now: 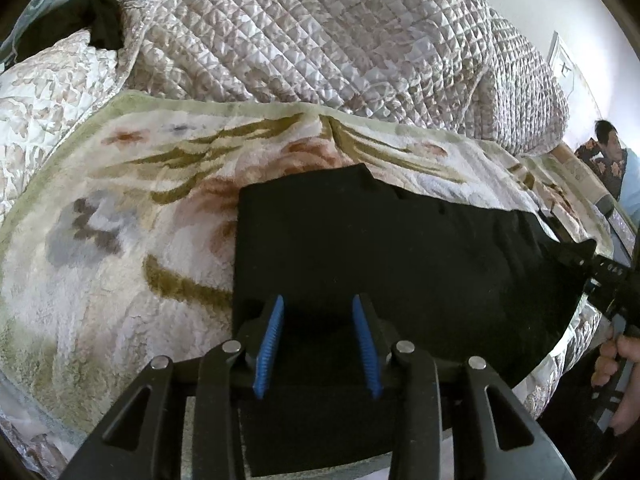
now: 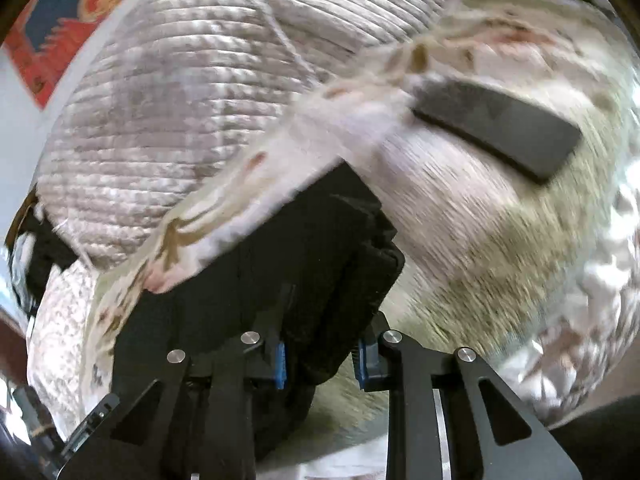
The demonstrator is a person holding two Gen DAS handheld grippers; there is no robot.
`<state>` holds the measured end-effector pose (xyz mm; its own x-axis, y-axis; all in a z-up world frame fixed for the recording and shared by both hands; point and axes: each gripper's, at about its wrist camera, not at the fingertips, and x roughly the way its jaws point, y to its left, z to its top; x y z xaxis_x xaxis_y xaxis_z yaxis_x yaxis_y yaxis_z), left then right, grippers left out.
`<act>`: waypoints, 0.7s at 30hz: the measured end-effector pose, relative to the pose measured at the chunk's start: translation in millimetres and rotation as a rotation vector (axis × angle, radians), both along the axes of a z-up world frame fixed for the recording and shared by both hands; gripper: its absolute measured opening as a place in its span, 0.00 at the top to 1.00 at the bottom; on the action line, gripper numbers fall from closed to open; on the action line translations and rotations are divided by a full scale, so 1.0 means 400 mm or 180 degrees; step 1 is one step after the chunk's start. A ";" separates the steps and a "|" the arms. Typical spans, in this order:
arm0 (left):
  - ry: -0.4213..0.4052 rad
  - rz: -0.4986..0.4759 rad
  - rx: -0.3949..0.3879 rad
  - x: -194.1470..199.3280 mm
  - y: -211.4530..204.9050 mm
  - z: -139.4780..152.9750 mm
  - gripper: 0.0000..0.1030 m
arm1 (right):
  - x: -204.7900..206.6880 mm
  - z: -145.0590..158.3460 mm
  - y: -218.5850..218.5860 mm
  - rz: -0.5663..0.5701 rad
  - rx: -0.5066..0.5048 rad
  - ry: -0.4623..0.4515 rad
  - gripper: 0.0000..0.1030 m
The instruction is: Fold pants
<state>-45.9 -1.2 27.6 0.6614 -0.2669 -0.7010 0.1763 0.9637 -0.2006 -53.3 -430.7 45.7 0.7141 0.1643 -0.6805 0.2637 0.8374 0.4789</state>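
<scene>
Pants: black pants are laid flat on the flowered blanket, in front of the quilted cover; they are already doubled into a broad dark slab.
Left gripper: the left gripper is held over the near edge of the pants; its blue pads stand part spread, with cloth lying under and between them. Whether the pads press on the cloth cannot be told.
Right gripper: the right gripper is set at the other end of the pants, where a thick bunch of cloth is pinched between the narrowed jaws; the view is blurred.
Step in hand: judged to be a further fold, with one end gathered and gripped for carrying across.
Next move: the gripped end would need to be lifted clear of the blanket and brought over toward the left gripper's end, edges kept in line.
Other: a dark flat object lies on the blanket beyond the pants, apart from them.
</scene>
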 end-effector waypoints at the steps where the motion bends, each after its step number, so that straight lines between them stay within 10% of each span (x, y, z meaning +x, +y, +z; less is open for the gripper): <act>1: -0.0015 0.0042 -0.0011 -0.001 0.010 0.003 0.62 | 0.004 0.024 0.011 0.0076 -0.0037 -0.0083 0.77; 11: -0.0089 0.0627 -0.0147 -0.001 0.141 0.024 0.62 | 0.064 0.211 0.331 0.1410 -0.0317 -0.0689 0.77; 21: -0.0081 0.0927 -0.0300 -0.032 0.247 0.015 0.62 | 0.047 0.002 0.662 0.2750 -0.0522 -0.0175 0.78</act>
